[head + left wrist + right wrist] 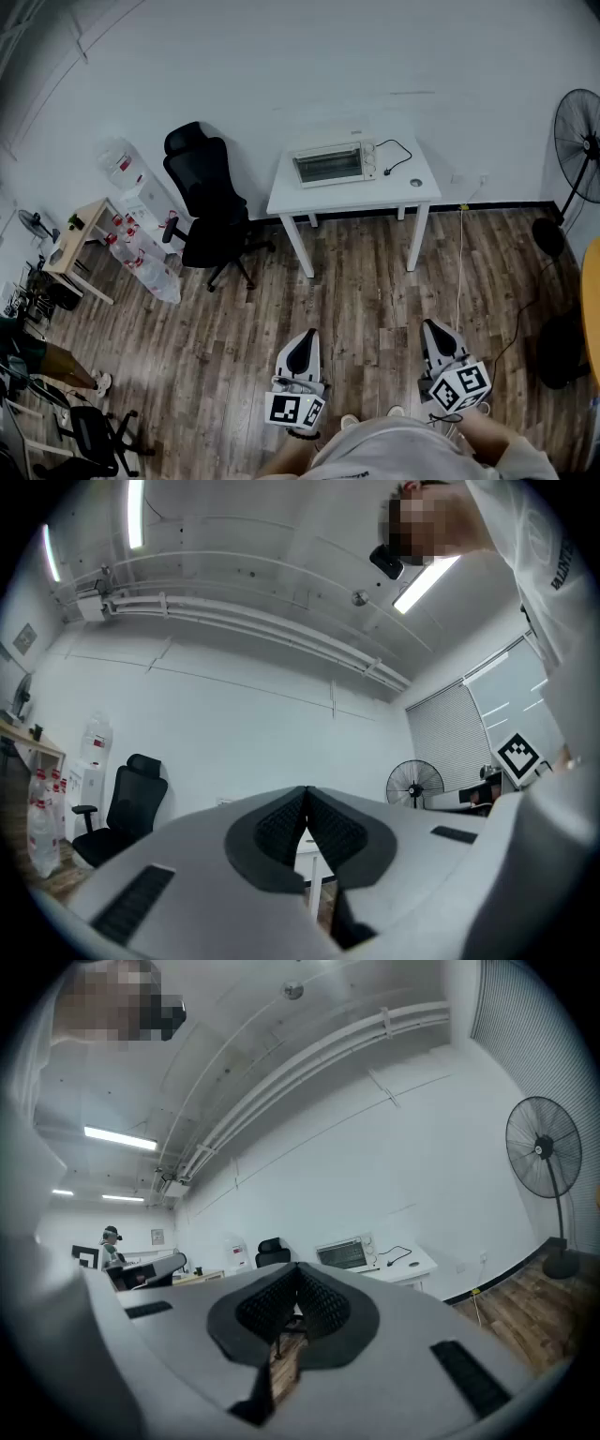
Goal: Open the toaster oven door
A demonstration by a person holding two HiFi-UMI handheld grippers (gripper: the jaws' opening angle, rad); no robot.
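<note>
The toaster oven sits upper middle on the white counter, its long side left to right, closed door facing me. At the bottom, my left gripper and right gripper are both clenched, empty.

The head view is evenly and fairly brightly lit from overhead. The white wall is pale with no glare, the wooden floor is darker, and shadows around the counter are faint and soft. Its corners darken and straight lines bow. Both gripper views are round fisheye pictures with black corners. In the left gripper view, ceiling light strips at upper left and upper right burn out to white. In the right gripper view, a light strip glows at left. Close to the lens, the left gripper and right gripper look soft.
</note>
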